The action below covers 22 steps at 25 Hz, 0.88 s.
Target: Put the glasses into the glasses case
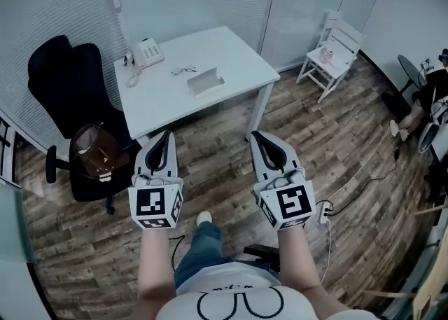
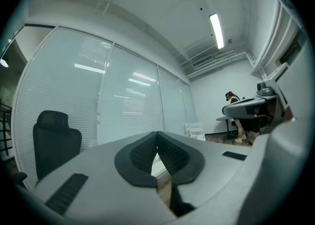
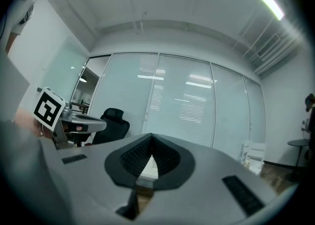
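A pair of thin-framed glasses (image 1: 183,70) lies on the white table (image 1: 238,56), just behind a pale glasses case (image 1: 206,81) with its lid up. My left gripper (image 1: 167,134) and my right gripper (image 1: 255,134) hang side by side over the wooden floor, short of the table's front edge. Both point level toward the table. Both are shut with nothing between the jaws. In the left gripper view the left gripper (image 2: 157,134) has its tips touching; in the right gripper view the right gripper (image 3: 150,136) has too.
A white desk phone (image 1: 146,52) sits at the table's back left. A black office chair (image 1: 68,94) with a brown bag (image 1: 93,152) stands left of the table. A white chair (image 1: 330,54) is at the right. Cables and a power strip (image 1: 325,209) lie on the floor.
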### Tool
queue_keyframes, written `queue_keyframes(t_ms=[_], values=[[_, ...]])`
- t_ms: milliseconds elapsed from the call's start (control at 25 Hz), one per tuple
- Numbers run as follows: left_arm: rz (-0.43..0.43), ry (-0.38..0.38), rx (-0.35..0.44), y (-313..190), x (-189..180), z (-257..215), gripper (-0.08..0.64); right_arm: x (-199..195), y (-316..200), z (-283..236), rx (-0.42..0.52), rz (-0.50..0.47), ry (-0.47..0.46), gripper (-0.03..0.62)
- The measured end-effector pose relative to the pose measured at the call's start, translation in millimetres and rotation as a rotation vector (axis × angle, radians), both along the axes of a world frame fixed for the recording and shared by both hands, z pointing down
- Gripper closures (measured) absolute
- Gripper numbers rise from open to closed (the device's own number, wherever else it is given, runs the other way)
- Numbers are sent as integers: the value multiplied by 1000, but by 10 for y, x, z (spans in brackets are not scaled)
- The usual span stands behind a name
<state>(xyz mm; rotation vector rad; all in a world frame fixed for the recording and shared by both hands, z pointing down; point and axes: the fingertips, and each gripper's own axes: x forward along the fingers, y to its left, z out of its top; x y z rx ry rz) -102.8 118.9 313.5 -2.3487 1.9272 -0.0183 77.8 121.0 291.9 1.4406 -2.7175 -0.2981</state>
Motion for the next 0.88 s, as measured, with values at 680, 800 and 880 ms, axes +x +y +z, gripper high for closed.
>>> queue_keyframes(t_ms=[680, 800, 880], values=[[54, 43, -48, -1996, -977, 87, 545, -873, -1887, 52, -64, 82, 4, 580], [56, 55, -48, -2141, -1001, 102, 545, -863, -2011, 79, -70, 91, 10, 580], [58, 59, -48, -2245, -986, 123, 545, -840, -2107, 114, -74, 96, 12, 580]])
